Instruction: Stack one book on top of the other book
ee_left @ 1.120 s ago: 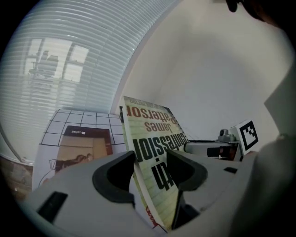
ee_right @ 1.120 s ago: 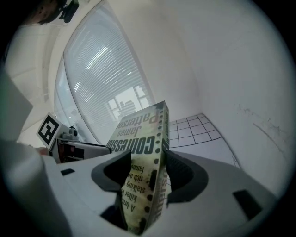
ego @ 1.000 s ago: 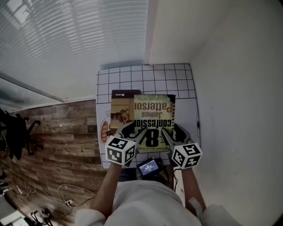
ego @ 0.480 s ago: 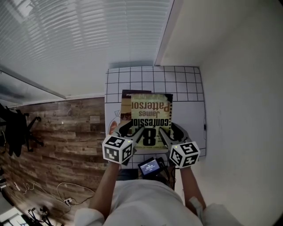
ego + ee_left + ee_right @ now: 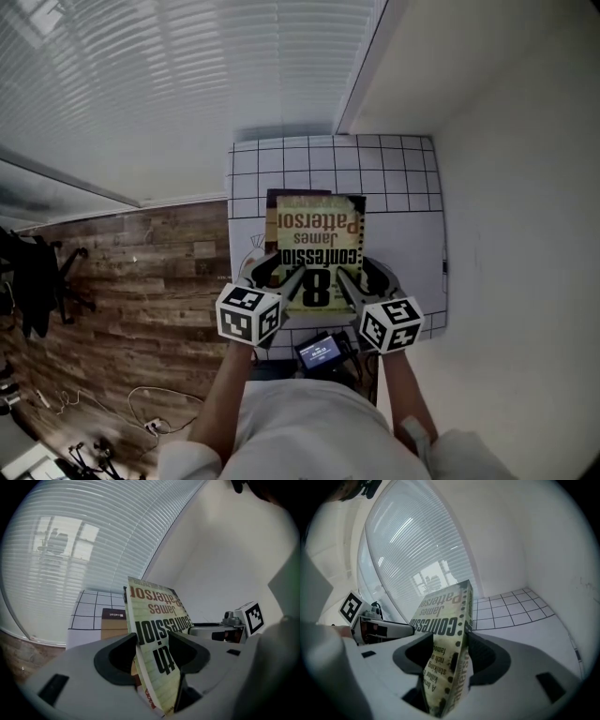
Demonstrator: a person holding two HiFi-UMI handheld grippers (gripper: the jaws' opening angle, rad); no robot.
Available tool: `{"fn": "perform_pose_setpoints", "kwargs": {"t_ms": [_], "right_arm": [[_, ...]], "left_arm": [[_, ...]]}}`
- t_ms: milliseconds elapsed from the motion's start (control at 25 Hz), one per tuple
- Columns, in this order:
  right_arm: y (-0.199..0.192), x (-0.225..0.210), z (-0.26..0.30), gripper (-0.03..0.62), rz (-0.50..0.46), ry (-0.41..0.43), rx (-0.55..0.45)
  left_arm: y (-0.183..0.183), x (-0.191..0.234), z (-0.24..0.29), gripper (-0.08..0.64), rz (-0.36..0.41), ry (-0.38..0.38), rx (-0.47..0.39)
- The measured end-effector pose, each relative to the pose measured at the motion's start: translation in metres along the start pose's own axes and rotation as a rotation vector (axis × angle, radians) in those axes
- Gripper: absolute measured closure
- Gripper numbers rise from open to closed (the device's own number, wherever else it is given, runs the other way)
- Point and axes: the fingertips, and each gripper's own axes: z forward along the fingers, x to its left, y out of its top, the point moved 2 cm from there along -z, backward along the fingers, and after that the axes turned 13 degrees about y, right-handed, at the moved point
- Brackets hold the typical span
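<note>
A yellow-green paperback with large black lettering hangs over the gridded white table, held at its near corners by both grippers. My left gripper is shut on the book's near left edge. My right gripper is shut on its near right edge. Under it lies a brown book with a dark top band, of which only the far left strip shows; the left gripper view shows the same brown book flat on the table. The held book covers nearly all of it.
The table stands in a corner, with window blinds behind and a white wall at the right. Wood floor lies to the left. A small dark device with a screen sits at the table's near edge.
Both grippers have carried the yellow-green book to the left over the brown book, which is now almost wholly covered. Both grips are unchanged.
</note>
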Motion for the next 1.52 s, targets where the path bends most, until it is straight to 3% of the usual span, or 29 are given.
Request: {"fn": "perform_pose_setpoints", "kwargs": {"t_ms": [1520], "right_arm": [[-0.017, -0.018, 0.069, 0.367, 0.053, 0.004, 0.096]], "left_arm": [[-0.011, 0.057, 0.042, 0.333, 0.000, 0.038, 0.109]]}}
